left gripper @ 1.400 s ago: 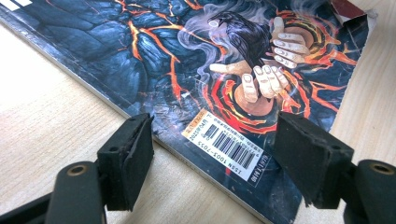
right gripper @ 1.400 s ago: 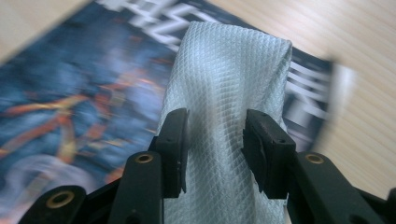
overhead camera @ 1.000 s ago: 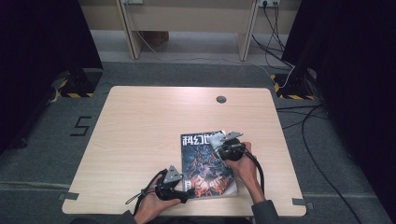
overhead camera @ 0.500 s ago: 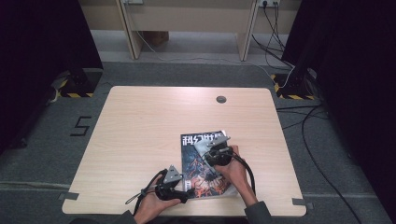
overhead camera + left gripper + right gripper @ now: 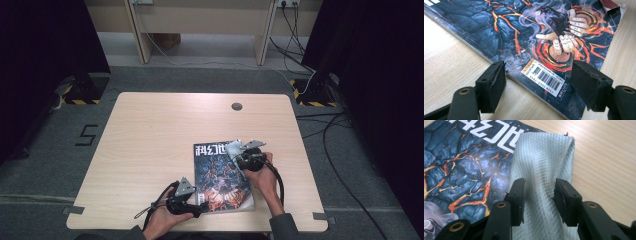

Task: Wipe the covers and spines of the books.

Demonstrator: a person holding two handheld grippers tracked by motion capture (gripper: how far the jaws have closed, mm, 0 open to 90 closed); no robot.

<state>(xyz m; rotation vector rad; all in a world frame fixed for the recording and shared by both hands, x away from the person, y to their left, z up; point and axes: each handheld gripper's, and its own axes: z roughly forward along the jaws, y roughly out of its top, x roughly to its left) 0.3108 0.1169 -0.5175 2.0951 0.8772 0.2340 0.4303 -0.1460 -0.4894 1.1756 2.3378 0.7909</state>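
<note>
The magazine (image 5: pixel 221 175) lies flat on the wooden surface (image 5: pixel 150 145), in the lower middle of the high view, near the front edge. Its cover is dark blue-black, cracked with orange lava lines, with white block characters across the top and a raven above pale hands in the middle. A white barcode label (image 5: pixel 545 77) sits near its lower corner in the left gripper view. The spine edge runs diagonally there, from upper left to lower right.

A grey cloth (image 5: pixel 541 182) with a fine diamond weave lies over the magazine's upper right corner, draped partly onto the bare wood beside it. In the high view it shows as a pale patch at the magazine's top right (image 5: pixel 235 148).

The right hand-held gripper (image 5: pixel 538 195) stands over that corner. Its jaws are partly closed, with the cloth bunched between them; the pads press its folds from both sides. The jaws have just been closing a little on it.

The left hand-held gripper (image 5: pixel 537 82), at the lower left of the magazine in the high view (image 5: pixel 192 202), has its jaws wide apart. They straddle the barcode corner: one pad over the wood just beside the spine, the other over the cover. Nothing is clamped between them.
</note>
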